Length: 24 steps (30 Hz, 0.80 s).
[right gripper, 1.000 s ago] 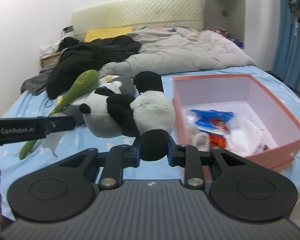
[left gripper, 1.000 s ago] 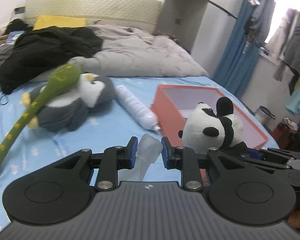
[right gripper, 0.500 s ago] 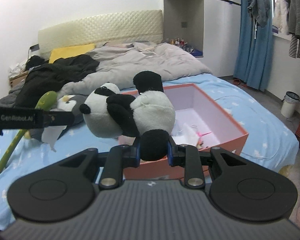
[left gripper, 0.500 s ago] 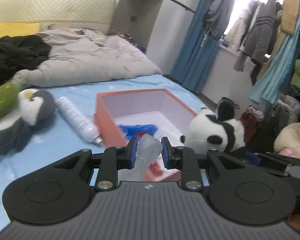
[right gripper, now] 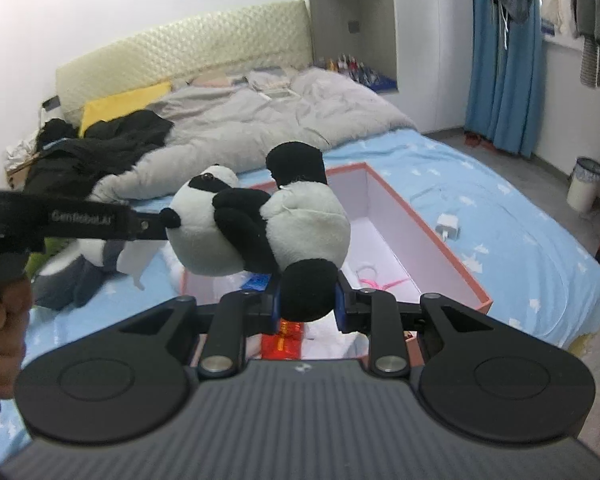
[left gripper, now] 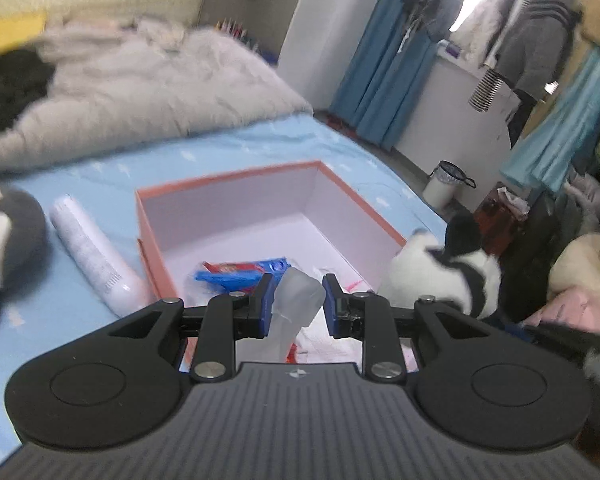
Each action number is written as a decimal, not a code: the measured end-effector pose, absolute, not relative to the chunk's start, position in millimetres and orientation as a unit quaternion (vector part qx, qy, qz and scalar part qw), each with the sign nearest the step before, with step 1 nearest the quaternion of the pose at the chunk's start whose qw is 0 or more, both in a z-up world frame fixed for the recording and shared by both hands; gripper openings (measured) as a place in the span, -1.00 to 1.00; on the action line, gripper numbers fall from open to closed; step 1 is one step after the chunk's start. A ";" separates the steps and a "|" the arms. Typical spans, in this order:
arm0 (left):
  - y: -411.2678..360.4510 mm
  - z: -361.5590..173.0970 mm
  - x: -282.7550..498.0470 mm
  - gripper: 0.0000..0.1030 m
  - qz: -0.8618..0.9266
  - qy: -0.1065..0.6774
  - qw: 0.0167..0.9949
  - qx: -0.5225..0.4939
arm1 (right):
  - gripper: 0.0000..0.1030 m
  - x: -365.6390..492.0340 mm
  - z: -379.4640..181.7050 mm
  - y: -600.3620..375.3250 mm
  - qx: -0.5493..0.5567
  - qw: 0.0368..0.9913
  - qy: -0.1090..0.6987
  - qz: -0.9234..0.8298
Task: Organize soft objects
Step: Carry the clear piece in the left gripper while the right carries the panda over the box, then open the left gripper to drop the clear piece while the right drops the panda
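My right gripper (right gripper: 307, 295) is shut on a black foot of a panda plush (right gripper: 260, 224) and holds it in the air over the near end of the open orange box (right gripper: 456, 264). The panda also shows at the right of the left wrist view (left gripper: 440, 276). My left gripper (left gripper: 296, 298) is shut on a translucent white plastic piece (left gripper: 296, 300) above the near part of the box (left gripper: 228, 184). The box holds blue (left gripper: 240, 272) and red (right gripper: 282, 340) snack packets and white wrappers. A grey penguin plush (left gripper: 8, 236) lies left of the box.
A white bottle (left gripper: 92, 252) lies beside the box's left wall. A grey duvet (right gripper: 260, 120) and black clothes (right gripper: 100, 144) cover the bed's far end. A white charger (right gripper: 448, 226) lies right of the box. A small bin (right gripper: 584, 184) stands on the floor.
Both grippers have moved right and forward over the box, still holding the panda and the plastic piece. The left wrist view now looks down into the box.
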<state>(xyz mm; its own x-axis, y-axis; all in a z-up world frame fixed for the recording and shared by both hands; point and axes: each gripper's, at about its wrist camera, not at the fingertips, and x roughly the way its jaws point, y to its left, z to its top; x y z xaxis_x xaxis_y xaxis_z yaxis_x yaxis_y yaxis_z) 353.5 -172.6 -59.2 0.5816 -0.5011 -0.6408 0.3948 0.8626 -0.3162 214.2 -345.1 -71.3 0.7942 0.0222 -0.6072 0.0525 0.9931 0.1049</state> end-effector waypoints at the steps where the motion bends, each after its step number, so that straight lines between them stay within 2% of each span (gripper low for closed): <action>1: -176.5 -62.7 361.6 -0.43 -0.251 0.389 0.884 -0.071 | -0.45 220.4 -76.3 -346.5 0.049 0.943 0.328 -0.015; 11: -215.7 -99.4 415.8 -0.42 -0.234 0.455 0.858 -0.033 | -0.45 278.6 -130.7 -380.9 0.079 0.902 0.423 -0.039; 16: -221.7 -115.6 422.8 -0.39 -0.228 0.474 0.850 -0.025 | -0.41 282.9 -136.7 -378.3 0.065 0.896 0.438 -0.035; 18: -222.0 -117.8 421.7 -0.08 -0.216 0.478 0.851 -0.023 | -0.36 283.5 -135.0 -380.4 0.073 0.897 0.435 -0.033; 19: -221.9 -118.3 421.9 0.18 -0.211 0.480 0.851 -0.019 | -0.35 283.2 -134.5 -382.2 0.075 0.898 0.433 -0.032; 20: -221.7 -116.8 420.3 0.35 -0.212 0.480 0.851 -0.014 | -0.25 282.2 -133.8 -383.0 0.078 0.899 0.431 -0.031; 21: -221.0 -114.4 418.9 0.38 -0.214 0.478 0.852 -0.011 | -0.09 282.4 -134.3 -384.8 0.077 0.899 0.430 -0.033; 24: -214.6 -102.0 414.8 0.50 -0.206 0.468 0.859 -0.013 | 0.00 282.1 -130.1 -385.9 0.073 0.901 0.427 -0.033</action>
<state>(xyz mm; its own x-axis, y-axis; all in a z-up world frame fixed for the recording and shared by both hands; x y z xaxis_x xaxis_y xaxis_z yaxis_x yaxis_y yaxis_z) 414.8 -214.6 -102.0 0.4772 -0.3658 -0.7990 0.3408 0.9151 -0.2154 282.1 -385.9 -130.1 0.6327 0.0037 -0.7744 0.1208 0.9873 0.1034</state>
